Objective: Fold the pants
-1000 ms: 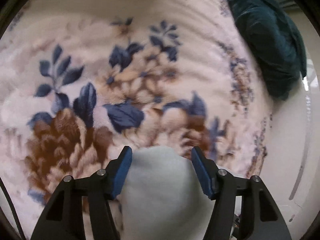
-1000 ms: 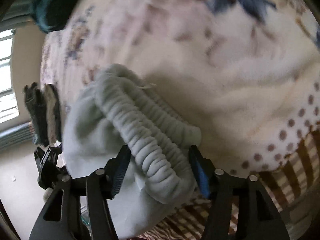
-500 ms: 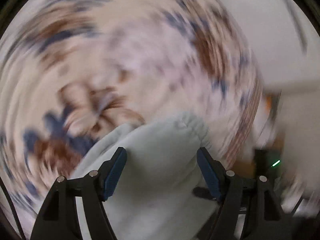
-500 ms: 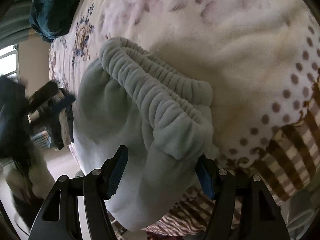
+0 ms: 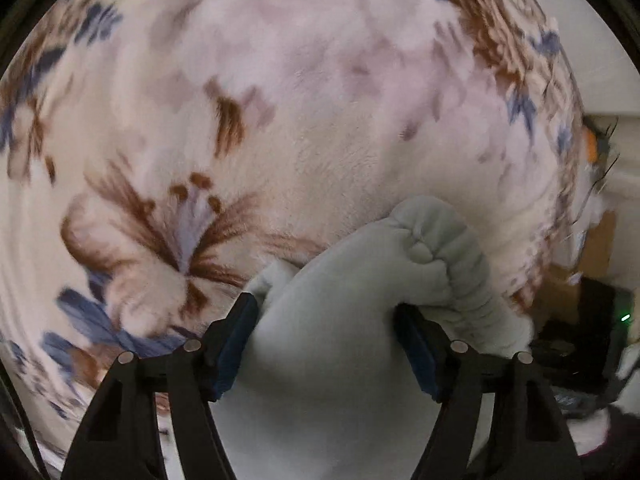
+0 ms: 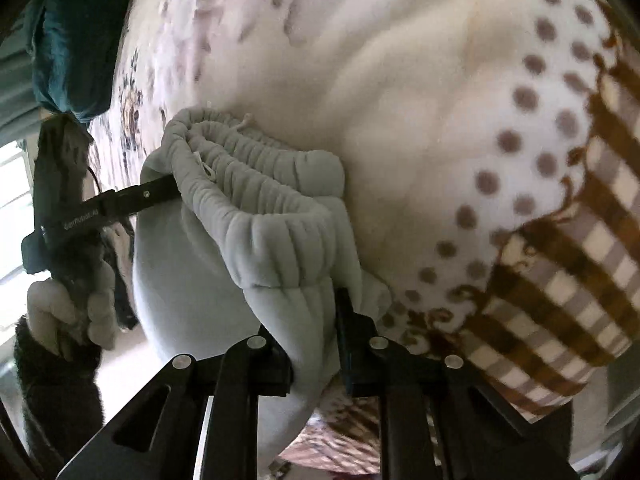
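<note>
Pale grey-green fleece pants [image 6: 192, 280] lie bunched at the edge of a bed, their gathered elastic waistband [image 6: 260, 184] uppermost. My right gripper [image 6: 316, 320] is closing, and its jaws pinch a fold of the waistband's near end. In the left wrist view the pants [image 5: 340, 380] fill the wide gap of my left gripper [image 5: 326, 332], with the waistband [image 5: 452, 264] curling past its right finger. The left jaws stand wide and do not squeeze the cloth. One of the left gripper's fingers [image 6: 132, 200] shows at the waistband's far end.
A cream floral fleece blanket [image 5: 320, 100] covers the bed. A dotted and brown-checked blanket [image 6: 520, 120] lies to the right. A dark teal cloth [image 6: 68, 40] sits at the far left. A person's gloved hand [image 6: 60, 312] holds the left gripper by a bright window [image 6: 12, 208].
The right jaws went from wide apart around the waistband to pinched on it. The left gripper swung across the bed and rolled, landing at the waistband's other end; the teal cloth left its view.
</note>
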Available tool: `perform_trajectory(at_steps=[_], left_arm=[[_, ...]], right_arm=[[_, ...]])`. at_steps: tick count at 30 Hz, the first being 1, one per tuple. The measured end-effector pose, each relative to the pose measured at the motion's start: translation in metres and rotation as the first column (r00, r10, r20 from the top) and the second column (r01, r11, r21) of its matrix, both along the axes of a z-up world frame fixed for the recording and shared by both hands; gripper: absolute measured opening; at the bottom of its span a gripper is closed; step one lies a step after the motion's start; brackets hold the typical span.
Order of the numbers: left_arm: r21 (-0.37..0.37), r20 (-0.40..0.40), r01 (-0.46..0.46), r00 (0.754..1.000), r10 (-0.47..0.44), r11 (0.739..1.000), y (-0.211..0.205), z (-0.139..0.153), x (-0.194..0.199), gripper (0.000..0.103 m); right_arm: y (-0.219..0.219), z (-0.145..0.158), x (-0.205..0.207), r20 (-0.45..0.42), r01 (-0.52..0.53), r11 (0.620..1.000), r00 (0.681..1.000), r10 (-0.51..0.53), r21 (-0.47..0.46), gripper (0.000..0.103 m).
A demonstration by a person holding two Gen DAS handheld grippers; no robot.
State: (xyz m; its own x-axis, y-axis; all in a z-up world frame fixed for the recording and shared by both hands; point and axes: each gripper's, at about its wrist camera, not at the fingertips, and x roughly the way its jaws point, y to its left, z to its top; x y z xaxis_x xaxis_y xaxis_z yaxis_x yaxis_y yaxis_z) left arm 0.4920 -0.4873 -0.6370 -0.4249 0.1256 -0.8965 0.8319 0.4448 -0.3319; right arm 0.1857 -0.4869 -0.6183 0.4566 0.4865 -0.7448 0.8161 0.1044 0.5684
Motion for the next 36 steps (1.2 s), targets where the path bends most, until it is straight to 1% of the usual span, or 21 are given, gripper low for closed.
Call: perform_trajectory(at_steps=[2,5,7,9,10,11,12,14,16,19,20,21,25,26,27,28,30,32,34,35,36], left_arm=[[-0.029,-0.005,0.0,1.0,-0.001,1.0,0.002,0.017,0.001,0.071],[-0.074,-0.033,0.004,0.999,-0.007,0.997,0.003,0.035,-0.002,0.079],[-0.07,-0.05,-0.017,0.999,0.013,0.997,0.002,0.03,-0.001,0.082],[-0.061,-0.061,-0.052,0.997,0.049,0.997,0.001,0.026,0.003,0.082],[-0.065,-0.071,-0.071,0.995,0.067,0.995,0.001,0.027,0.008,0.082],[-0.073,-0.059,-0.08,0.995,0.076,0.994,0.003,0.027,0.012,0.082],[-0.083,-0.041,-0.082,0.996,0.079,0.993,0.009,0.029,0.02,0.084],[-0.063,0.071,-0.061,0.995,0.065,0.996,0.013,0.023,0.025,0.084],[-0.07,0.037,-0.1,0.994,0.103,0.993,0.019,0.024,0.026,0.084],[-0.138,0.092,-0.084,0.991,0.097,0.987,0.025,0.055,0.019,0.084],[-0.163,0.096,-0.099,0.989,0.116,0.982,0.028,0.063,0.018,0.084],[-0.198,0.104,-0.134,0.982,0.156,0.971,0.034,0.075,0.018,0.084],[-0.25,0.055,-0.223,0.968,0.244,0.942,0.053,0.082,0.013,0.087],[-0.234,0.069,-0.223,0.967,0.245,0.946,0.057,0.075,0.012,0.087],[-0.215,0.098,-0.218,0.965,0.243,0.952,0.06,0.067,0.013,0.087],[-0.187,0.135,-0.227,0.958,0.254,0.956,0.062,0.053,0.012,0.087],[-0.149,0.117,-0.264,0.952,0.282,0.953,0.07,0.036,0.016,0.09],[-0.172,0.087,-0.298,0.945,0.316,0.939,0.076,0.042,0.022,0.089],[-0.252,0.108,-0.292,0.939,0.327,0.923,0.08,0.063,0.024,0.089],[-0.3,0.101,-0.317,0.927,0.36,0.9,0.087,0.076,0.025,0.089],[-0.346,0.072,-0.357,0.912,0.404,0.868,0.097,0.086,0.028,0.089]], right_arm=[[-0.002,0.009,0.007,0.059,-0.021,1.0,0.998,0.02,0.011,0.023],[-0.009,0.026,0.014,0.105,-0.047,0.998,0.993,0.051,-0.037,0.065],[-0.014,0.029,0.012,0.121,-0.025,0.998,0.992,0.032,-0.061,0.067],[-0.016,0.019,0.009,0.108,0.008,1.0,0.994,-0.005,-0.022,0.066],[-0.017,0.016,0.008,0.113,0.033,0.999,0.993,-0.03,-0.019,0.061],[-0.018,0.013,0.006,0.096,0.039,0.999,0.995,-0.036,-0.032,0.04],[-0.02,0.011,0.002,0.083,0.044,0.998,0.996,-0.04,-0.042,0.035],[-0.026,-0.005,-0.01,0.033,0.078,0.997,0.997,-0.077,-0.029,0.034],[-0.029,-0.018,-0.016,0.029,0.111,0.993,0.993,-0.113,0.036,0.034],[-0.028,0.001,-0.009,0.065,0.038,0.999,0.997,-0.039,0.012,0.054],[-0.027,0.01,-0.008,0.076,0.022,1.0,0.997,-0.022,0.003,0.068],[-0.026,0.02,-0.01,0.085,0.015,1.0,0.996,-0.014,-0.005,0.076],[-0.005,0.028,-0.016,0.088,-0.01,0.999,0.996,0.007,0.037,0.076],[0.002,0.029,-0.017,0.086,-0.004,0.999,0.996,0.0,0.044,0.069],[0.009,0.025,-0.021,0.065,0.0,0.999,0.998,-0.003,0.037,0.028],[0.013,0.018,-0.021,0.03,0.002,0.999,1.0,-0.004,0.036,0.007],[0.017,-0.002,-0.035,-0.029,0.055,0.997,0.998,-0.054,0.049,0.01],[0.019,-0.011,-0.027,-0.02,0.061,0.995,0.998,-0.06,0.084,0.01],[0.016,0.002,-0.013,0.025,-0.018,0.999,1.0,0.017,0.047,0.018],[0.015,0.011,-0.009,0.034,-0.053,0.998,0.998,0.053,0.019,0.039],[0.014,0.019,-0.004,0.042,-0.072,0.997,0.996,0.072,-0.007,0.079]])
